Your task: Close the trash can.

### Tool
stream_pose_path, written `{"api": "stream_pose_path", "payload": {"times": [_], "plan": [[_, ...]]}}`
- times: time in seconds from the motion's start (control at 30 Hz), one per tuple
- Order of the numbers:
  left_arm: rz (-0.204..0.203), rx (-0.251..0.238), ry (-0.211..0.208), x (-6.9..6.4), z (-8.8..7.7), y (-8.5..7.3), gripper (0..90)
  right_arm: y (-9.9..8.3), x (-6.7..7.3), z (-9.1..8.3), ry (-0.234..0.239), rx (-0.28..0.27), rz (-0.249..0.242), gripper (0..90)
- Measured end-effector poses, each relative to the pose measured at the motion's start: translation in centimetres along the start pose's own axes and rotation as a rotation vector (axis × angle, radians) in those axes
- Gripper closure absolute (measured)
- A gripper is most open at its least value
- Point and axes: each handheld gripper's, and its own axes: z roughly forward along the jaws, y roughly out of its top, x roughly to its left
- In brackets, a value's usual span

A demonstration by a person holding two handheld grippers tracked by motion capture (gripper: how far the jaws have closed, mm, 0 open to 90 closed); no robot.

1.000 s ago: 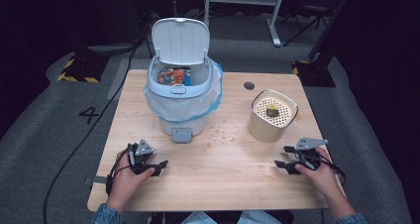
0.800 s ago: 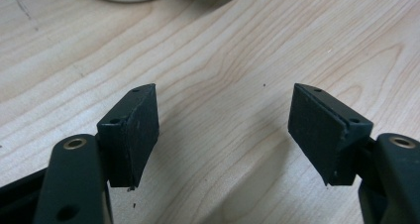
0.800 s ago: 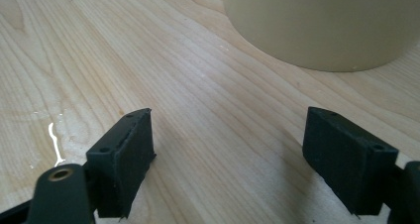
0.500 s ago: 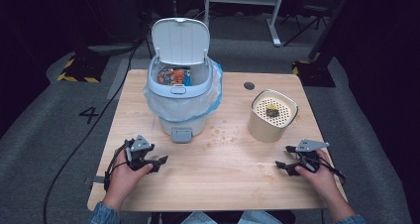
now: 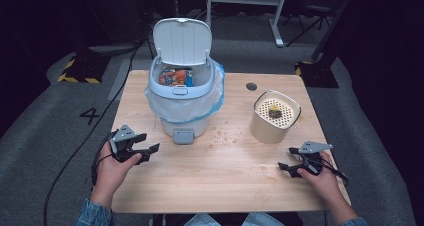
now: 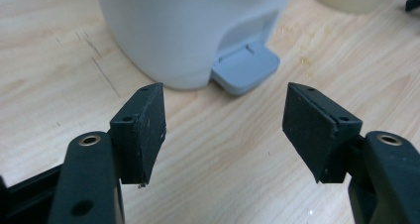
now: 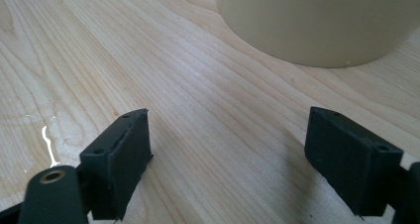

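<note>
A dark studio or lab, this. Hazard tape [image 5: 75, 78] at left, a floor number [image 5: 88, 115], stand legs [image 5: 277, 33] up top.

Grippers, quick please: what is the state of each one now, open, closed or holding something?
Left gripper: open, nothing between the jaws, which have just been closing a little.
Right gripper: open, holding nothing.

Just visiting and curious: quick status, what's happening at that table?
Left gripper open, empty, jaws just narrowed slightly. Right gripper open, empty. Pedal bin lid up, beige container upright. Crumbs between them.
</note>
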Motion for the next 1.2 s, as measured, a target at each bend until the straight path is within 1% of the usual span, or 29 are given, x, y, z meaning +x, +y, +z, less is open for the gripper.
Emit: {"api": "stream_pose_path", "payload": {"times": [0.03,0.07,0.1,0.13,0.17,0.2,0.23,0.27,0.4,0.47,0.5,0.57,0.6,0.67,0.73,0.93,0.97,1.0,1.03,1.07,1.1,1.13,1.2], "plan": [[0.000,0.000,0.000,0.0,0.0,0.0,34.1,0.0,0.0,0.0,-0.001,0.000,0.000,18.0],[-0.005,-0.025,-0.005,0.0,-0.3,0.6,34.4,0.0,0.0,0.0,-0.001,0.000,0.001,18.0],[-0.005,-0.025,-0.005,0.0,-0.3,0.6,34.6,0.0,0.0,0.0,-0.001,0.000,0.001,18.0],[-0.004,-0.041,-0.006,0.0,-0.5,1.0,35.0,0.0,0.0,0.0,-0.001,0.000,0.001,18.0],[0.006,-0.060,-0.010,0.1,-0.9,1.7,36.4,0.0,0.0,0.0,-0.001,-0.001,0.000,18.0],[0.010,-0.070,-0.012,0.1,-1.1,2.1,37.8,0.0,0.0,0.0,-0.001,-0.001,0.001,18.1],[0.010,-0.070,-0.012,0.1,-1.1,2.1,39.3,0.0,0.0,0.0,-0.001,-0.001,0.001,18.1],[0.012,-0.081,-0.021,0.0,-1.6,2.9,39.8,0.0,0.1,0.0,-0.004,-0.001,0.005,18.2],[0.020,-0.112,-0.030,0.1,-2.5,4.6,40.5,0.0,0.1,0.0,-0.004,-0.001,0.005,18.2],[0.022,-0.127,-0.034,0.3,-3.0,5.4,41.3,0.0,0.1,0.0,-0.004,0.000,0.005,18.2],[0.022,-0.127,-0.034,0.3,-3.0,5.4,41.9,0.0,0.1,0.0,-0.004,0.000,0.005,18.2],[0.014,-0.141,-0.039,0.4,-3.5,6.1,43.0,0.0,0.1,0.0,-0.004,0.000,0.005,18.2],[-0.007,-0.138,-0.047,0.6,-4.0,6.9,47.0,0.0,0.1,0.0,-0.004,0.000,0.005,18.2],[-0.036,-0.137,-0.054,0.7,-4.4,7.8,49.6,0.0,0.1,0.0,-0.004,-0.001,0.005,18.2],[-0.032,-0.164,-0.049,0.8,-4.7,8.6,48.9,0.0,0.1,0.0,-0.004,-0.001,0.005,18.2],[-0.003,-0.201,-0.029,1.3,-5.3,11.4,48.3,0.0,0.1,0.0,-0.003,0.000,0.006,18.2],[-0.003,-0.201,-0.029,1.3,-5.3,11.4,48.3,0.0,0.1,0.0,-0.003,0.000,0.006,18.2],[0.001,-0.215,-0.023,1.4,-5.5,12.3,47.7,0.0,0.1,0.0,-0.003,-0.001,0.006,18.3],[0.009,-0.225,-0.017,1.5,-5.6,12.9,46.9,0.0,0.1,0.0,-0.002,-0.001,0.006,18.3],[0.008,-0.231,-0.013,1.6,-5.6,13.3,46.8,0.0,0.1,0.0,-0.003,-0.001,0.005,18.3],[0.016,-0.238,-0.007,1.7,-5.7,13.8,46.8,0.0,0.1,0.0,-0.003,-0.001,0.006,18.3],[0.016,-0.238,-0.007,1.7,-5.7,13.8,46.2,0.0,0.1,0.0,-0.003,-0.001,0.006,18.3],[0.028,-0.263,0.000,1.7,-5.8,14.8,45.4,0.0,0.1,0.0,-0.003,-0.001,0.006,18.3]]}}
